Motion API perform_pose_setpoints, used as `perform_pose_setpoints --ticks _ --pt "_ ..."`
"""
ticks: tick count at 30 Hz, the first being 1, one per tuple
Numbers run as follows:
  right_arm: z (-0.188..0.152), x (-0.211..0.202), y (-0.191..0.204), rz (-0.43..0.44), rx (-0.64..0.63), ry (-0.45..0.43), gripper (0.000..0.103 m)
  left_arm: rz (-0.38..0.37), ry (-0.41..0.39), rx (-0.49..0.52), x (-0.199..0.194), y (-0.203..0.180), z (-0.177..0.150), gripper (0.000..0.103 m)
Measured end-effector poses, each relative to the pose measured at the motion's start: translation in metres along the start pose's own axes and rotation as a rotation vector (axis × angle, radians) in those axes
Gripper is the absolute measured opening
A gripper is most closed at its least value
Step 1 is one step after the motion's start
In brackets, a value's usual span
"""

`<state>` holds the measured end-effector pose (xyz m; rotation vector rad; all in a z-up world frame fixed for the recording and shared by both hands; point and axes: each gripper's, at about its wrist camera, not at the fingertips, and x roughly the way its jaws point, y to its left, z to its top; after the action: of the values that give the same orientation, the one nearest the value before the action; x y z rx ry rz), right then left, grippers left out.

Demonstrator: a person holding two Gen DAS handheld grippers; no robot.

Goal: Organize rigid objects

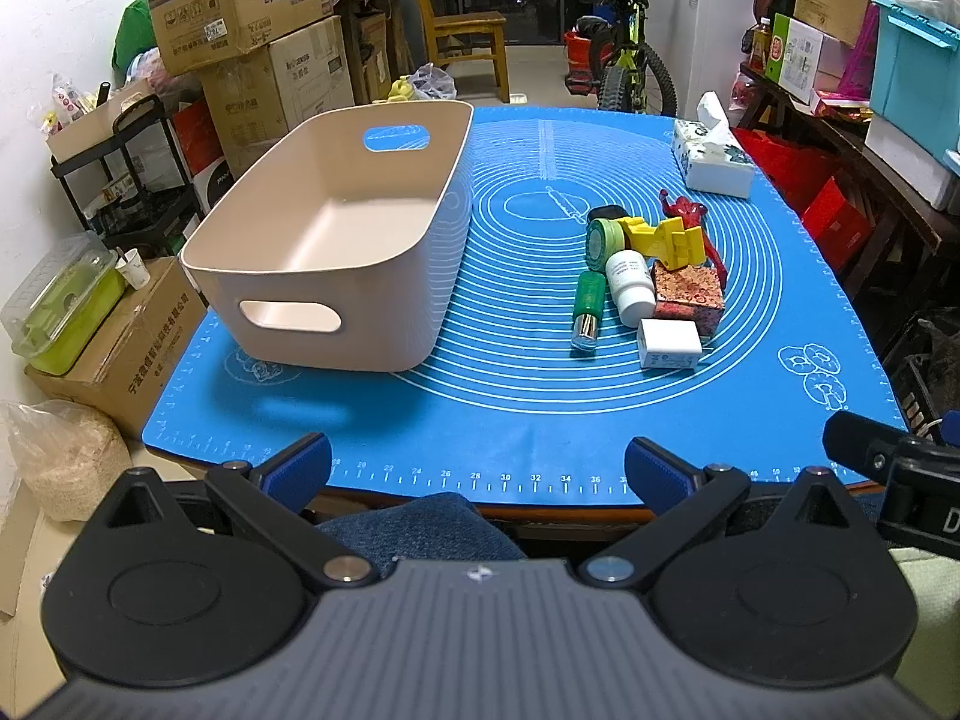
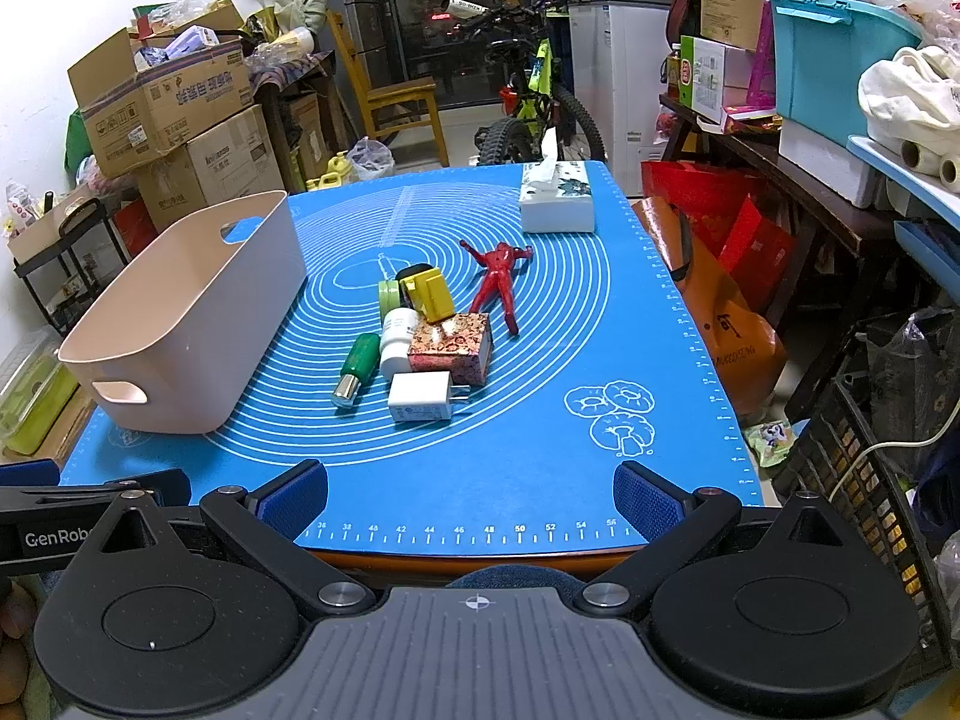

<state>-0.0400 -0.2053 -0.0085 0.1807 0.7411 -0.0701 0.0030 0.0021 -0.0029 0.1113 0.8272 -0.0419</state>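
An empty beige bin (image 1: 336, 252) (image 2: 186, 324) stands on the left of the blue mat (image 1: 522, 396) (image 2: 528, 420). Right of it lies a cluster: a white charger (image 1: 669, 343) (image 2: 420, 399), a green bottle (image 1: 588, 309) (image 2: 359, 363), a white pill bottle (image 1: 629, 287) (image 2: 397, 343), a patterned box (image 1: 689, 299) (image 2: 453, 348), a yellow toy (image 1: 666, 237) (image 2: 427, 293), a green tape roll (image 1: 600, 243) (image 2: 389, 295) and a red figure (image 1: 690, 213) (image 2: 499, 276). My left gripper (image 1: 477, 471) and right gripper (image 2: 471, 495) hang open at the mat's near edge, holding nothing.
A tissue box (image 1: 714, 156) (image 2: 558, 198) sits at the mat's far right. Stacked cardboard boxes (image 1: 240, 18), a wooden chair (image 1: 462, 30) and a bicycle (image 1: 630, 60) crowd the room behind. Red bags (image 2: 720, 228) and shelves line the right side.
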Motion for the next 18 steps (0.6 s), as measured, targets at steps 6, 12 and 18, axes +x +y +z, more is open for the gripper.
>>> perform_pose_setpoints --ticks 6,12,18 --pt "0.006 0.0 0.002 0.016 -0.003 0.003 0.101 0.01 0.004 -0.049 -0.002 0.013 0.007 0.103" --pt "0.024 -0.001 0.011 0.033 -0.015 -0.016 0.101 0.027 -0.005 -0.09 -0.003 0.032 0.028 0.103" --pt "0.059 0.008 0.021 0.046 -0.028 -0.058 0.101 0.062 -0.037 -0.123 0.002 0.063 0.072 0.103"
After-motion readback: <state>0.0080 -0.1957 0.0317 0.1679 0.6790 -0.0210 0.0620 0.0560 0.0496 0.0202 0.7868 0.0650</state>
